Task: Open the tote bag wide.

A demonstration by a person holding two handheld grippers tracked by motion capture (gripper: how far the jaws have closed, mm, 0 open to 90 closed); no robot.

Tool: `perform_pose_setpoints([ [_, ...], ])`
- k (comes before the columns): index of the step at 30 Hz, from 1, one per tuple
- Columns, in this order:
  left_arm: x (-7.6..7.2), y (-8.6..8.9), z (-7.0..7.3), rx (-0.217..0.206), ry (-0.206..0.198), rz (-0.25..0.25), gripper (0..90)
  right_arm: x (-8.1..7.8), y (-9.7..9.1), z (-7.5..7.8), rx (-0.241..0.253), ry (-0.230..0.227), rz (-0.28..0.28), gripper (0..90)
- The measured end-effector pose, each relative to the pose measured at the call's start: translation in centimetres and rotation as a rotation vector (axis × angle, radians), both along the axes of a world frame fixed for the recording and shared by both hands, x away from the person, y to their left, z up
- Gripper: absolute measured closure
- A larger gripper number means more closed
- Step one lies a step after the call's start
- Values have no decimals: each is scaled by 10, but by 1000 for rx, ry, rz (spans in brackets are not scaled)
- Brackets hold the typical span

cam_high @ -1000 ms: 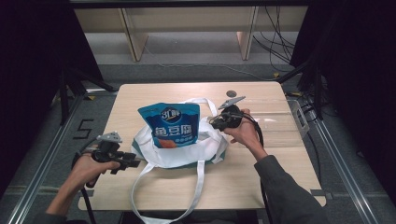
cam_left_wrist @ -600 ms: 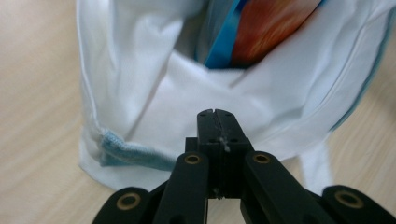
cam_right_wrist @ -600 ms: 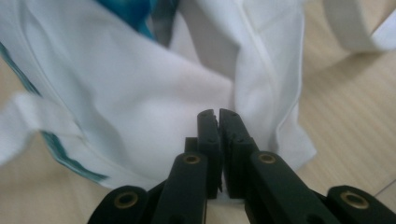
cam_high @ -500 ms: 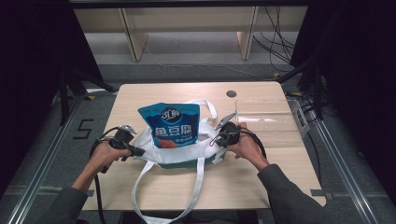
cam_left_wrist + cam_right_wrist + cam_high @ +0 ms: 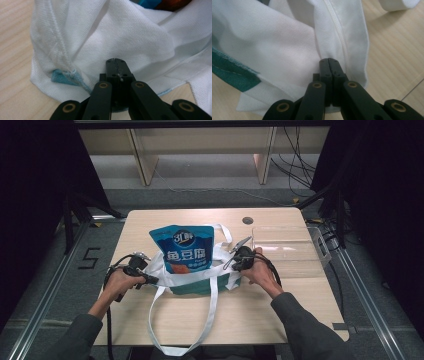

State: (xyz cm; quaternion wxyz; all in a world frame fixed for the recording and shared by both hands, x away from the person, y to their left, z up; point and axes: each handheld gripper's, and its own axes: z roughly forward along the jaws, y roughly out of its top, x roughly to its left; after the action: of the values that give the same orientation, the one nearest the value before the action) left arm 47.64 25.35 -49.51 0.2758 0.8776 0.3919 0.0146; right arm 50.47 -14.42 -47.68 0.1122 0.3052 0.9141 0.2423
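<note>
A white tote bag [image 5: 200, 281] with a teal base lies on the wooden table [image 5: 300, 305]. A blue snack pouch [image 5: 182, 247] stands upright in its mouth. My left gripper [image 5: 150, 280] is at the bag's left edge. In the left gripper view its jaws [image 5: 116, 61] are pressed together on the white cloth [image 5: 125, 32], and a corner of the pouch [image 5: 147, 2] shows at the top. My right gripper [image 5: 228, 266] is at the bag's right edge. In the right gripper view it [image 5: 328, 60] is shut on a cloth fold [image 5: 274, 32] beside a seam, near the teal band [image 5: 232, 72].
A long white handle strap [image 5: 210, 320] loops toward the table's near edge. A clear plastic tray [image 5: 285, 242] sits at the back right, just beyond the right hand. A round cable hole [image 5: 247, 220] lies near the far edge. Bare wood [image 5: 392, 50] lies beside the bag.
The left hand has come in from the left and down to the bag's edge. The right hand has dropped from beside the pouch to the bag's right edge. Both jaws have closed.
</note>
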Motion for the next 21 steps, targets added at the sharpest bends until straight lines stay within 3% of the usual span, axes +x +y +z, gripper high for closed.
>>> perform_pose_setpoints([
  [5, 5, -2, 0, 4, -16, 8, 896, 11, -1, -2, 14, -22, -16, 900],
  [6, 5, -2, 0, 4, -16, 10, 895, 11, -1, 0, 14, 3, -29, 900],
  [8, 5, -1, 0, -4, -18, 13, 893, 11, -2, 0, 16, -1, -33, 900],
  [14, -3, -5, 14, -92, -40, 48, 736, 9, -5, 7, 99, -6, -47, 826],
  [21, -21, -2, 38, -129, -89, 72, 604, -1, -5, 22, 163, 4, -23, 678],
])
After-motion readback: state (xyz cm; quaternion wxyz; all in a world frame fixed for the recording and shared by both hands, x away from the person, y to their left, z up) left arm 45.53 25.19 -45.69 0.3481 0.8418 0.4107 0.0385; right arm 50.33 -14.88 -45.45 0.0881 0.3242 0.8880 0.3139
